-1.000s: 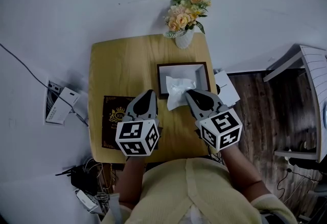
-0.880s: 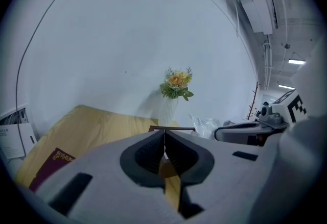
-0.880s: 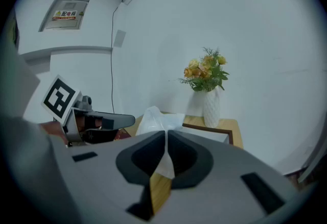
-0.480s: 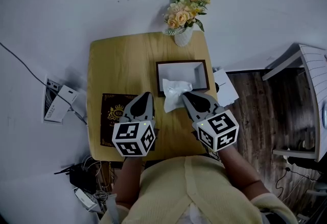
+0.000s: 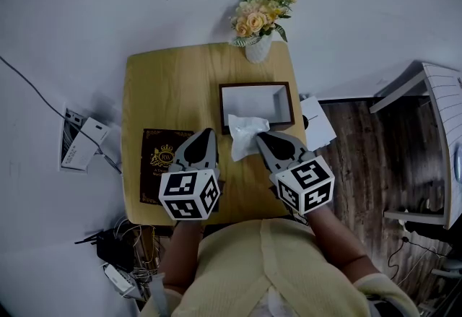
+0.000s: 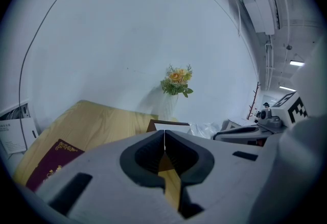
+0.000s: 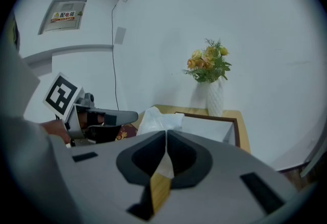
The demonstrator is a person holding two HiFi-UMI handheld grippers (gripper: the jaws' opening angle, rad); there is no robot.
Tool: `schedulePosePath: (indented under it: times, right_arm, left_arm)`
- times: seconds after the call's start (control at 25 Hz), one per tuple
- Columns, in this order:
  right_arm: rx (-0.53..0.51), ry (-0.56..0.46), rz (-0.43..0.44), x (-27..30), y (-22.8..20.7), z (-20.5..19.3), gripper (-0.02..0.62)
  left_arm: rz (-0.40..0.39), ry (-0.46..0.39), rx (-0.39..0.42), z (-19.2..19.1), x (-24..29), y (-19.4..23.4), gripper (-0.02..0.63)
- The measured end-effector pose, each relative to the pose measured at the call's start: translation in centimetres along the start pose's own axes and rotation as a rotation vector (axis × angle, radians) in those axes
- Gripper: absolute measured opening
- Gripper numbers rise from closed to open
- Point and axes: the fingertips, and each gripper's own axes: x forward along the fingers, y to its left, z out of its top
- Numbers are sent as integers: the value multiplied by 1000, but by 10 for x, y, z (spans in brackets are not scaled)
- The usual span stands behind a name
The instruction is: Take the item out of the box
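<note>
A dark-rimmed box (image 5: pixel 250 84) with a white inside stands on the wooden table (image 5: pixel 173 92). Just in front of its near rim hangs a white crumpled packet (image 5: pixel 244 132), outside the box. My right gripper (image 5: pixel 259 136) grips the packet's right edge; its jaws are closing tighter, and a white strip of the packet (image 7: pixel 156 118) shows between them (image 7: pixel 166 134). The box (image 7: pixel 236 131) lies right of it. My left gripper (image 5: pixel 208 133) hovers left of the packet, jaws shut together on nothing (image 6: pixel 164 133). From there the box (image 6: pixel 168 125) shows ahead.
A white vase of flowers (image 5: pixel 260 19) stands at the table's far edge behind the box. A burgundy booklet (image 5: pixel 160 157) lies under my left gripper. White paper (image 5: pixel 318 125) overhangs the table's right edge. A socket strip (image 5: pixel 81 146) and cables lie on the floor at left.
My right gripper has drawn the white packet back from over the box's near rim toward me. The left gripper has stayed about where it was.
</note>
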Motion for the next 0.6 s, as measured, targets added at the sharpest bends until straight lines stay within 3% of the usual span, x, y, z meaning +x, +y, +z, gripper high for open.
schedulePosePath:
  times: [0.6]
  right_arm:
    - [7, 0, 6, 0, 1, -1, 35]
  left_arm:
    - [0, -4, 2, 1, -1, -1, 23]
